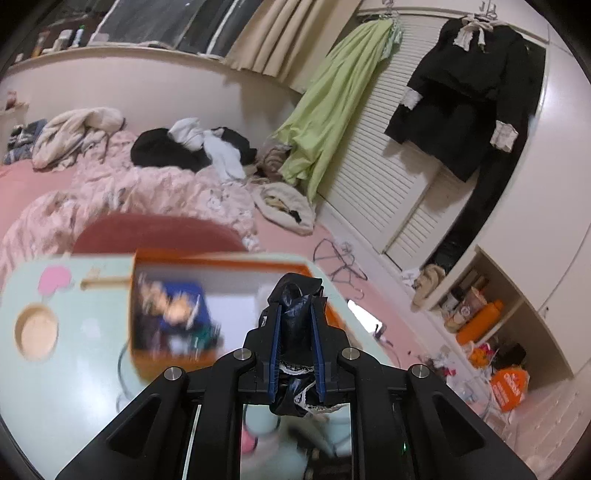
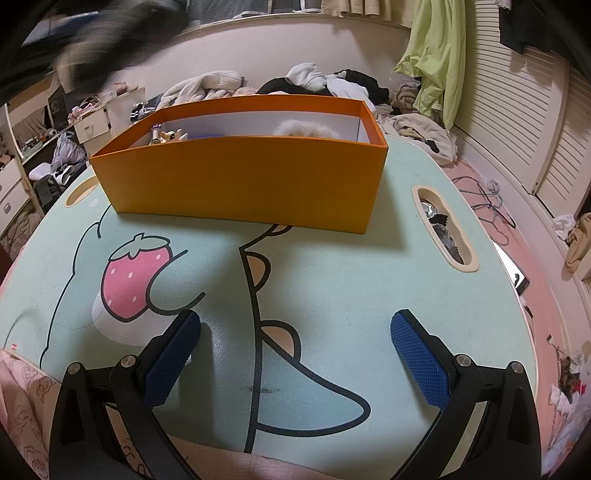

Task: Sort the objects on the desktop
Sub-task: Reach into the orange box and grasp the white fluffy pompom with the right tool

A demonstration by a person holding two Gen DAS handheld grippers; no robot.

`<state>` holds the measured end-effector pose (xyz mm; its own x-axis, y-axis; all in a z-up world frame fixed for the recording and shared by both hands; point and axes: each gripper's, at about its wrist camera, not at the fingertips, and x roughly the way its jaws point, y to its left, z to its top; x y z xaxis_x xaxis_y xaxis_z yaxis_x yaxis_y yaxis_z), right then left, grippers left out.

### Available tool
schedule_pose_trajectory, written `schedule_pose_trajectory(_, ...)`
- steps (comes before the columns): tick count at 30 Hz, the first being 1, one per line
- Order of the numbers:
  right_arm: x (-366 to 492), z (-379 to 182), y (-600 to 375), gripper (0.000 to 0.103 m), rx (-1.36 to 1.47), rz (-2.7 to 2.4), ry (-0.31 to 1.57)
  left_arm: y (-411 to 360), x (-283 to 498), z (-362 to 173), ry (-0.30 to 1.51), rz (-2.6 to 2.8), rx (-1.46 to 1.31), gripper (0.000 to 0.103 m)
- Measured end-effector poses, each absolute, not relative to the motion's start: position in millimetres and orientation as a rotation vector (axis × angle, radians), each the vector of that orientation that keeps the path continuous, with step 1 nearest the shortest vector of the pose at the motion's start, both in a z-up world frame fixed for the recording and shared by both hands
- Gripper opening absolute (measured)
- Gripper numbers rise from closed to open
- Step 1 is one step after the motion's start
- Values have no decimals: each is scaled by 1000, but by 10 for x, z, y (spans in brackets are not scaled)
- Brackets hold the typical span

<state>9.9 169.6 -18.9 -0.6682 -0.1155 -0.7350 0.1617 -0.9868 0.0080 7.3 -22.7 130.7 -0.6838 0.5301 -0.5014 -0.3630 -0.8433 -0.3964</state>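
Note:
My left gripper [image 1: 295, 314] is shut on a black crumpled cloth with white lace trim [image 1: 293, 295] and holds it in the air above the orange box [image 1: 221, 258], which looks blurred from motion. Inside the box lie a blue item [image 1: 184, 295] and other small things. In the right wrist view the orange box [image 2: 240, 181] stands on the mint-green lap table [image 2: 332, 295], with a white fluffy thing [image 2: 304, 129] and small figures [image 2: 166, 136] inside. My right gripper [image 2: 295, 332] is open and empty, low over the table's near edge. A dark blur at the top left [image 2: 110, 29] is the held cloth.
The table has a cup hole [image 1: 37, 332] and a slot holding dark small items [image 2: 443, 230]. Behind it is a bed with pink bedding [image 1: 147, 192] and clothes piles. Hangers [image 2: 487, 206] lie on the pink floor by the louvred wardrobe doors [image 1: 388, 177].

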Motion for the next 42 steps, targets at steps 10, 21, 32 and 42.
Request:
schedule_pose_trajectory(10, 105, -177, 1679, 102, 1200, -2737, 86, -367, -44, 391, -390, 2608, -992, 48)
schedule_pose_trajectory(21, 110, -143, 1689, 102, 1191, -2752, 62, -241, 265, 85, 41, 2737, -1274, 103)
schedule_pose_trajectory(32, -103, 777, 1885, 55, 900, -2751, -145, -350, 169, 97, 97, 2756, -1282, 103)
schedule_pose_trajectory(42, -1532, 457, 1235, 46, 1476, -2540, 171, -313, 199, 98, 98, 2757, -1283, 103)
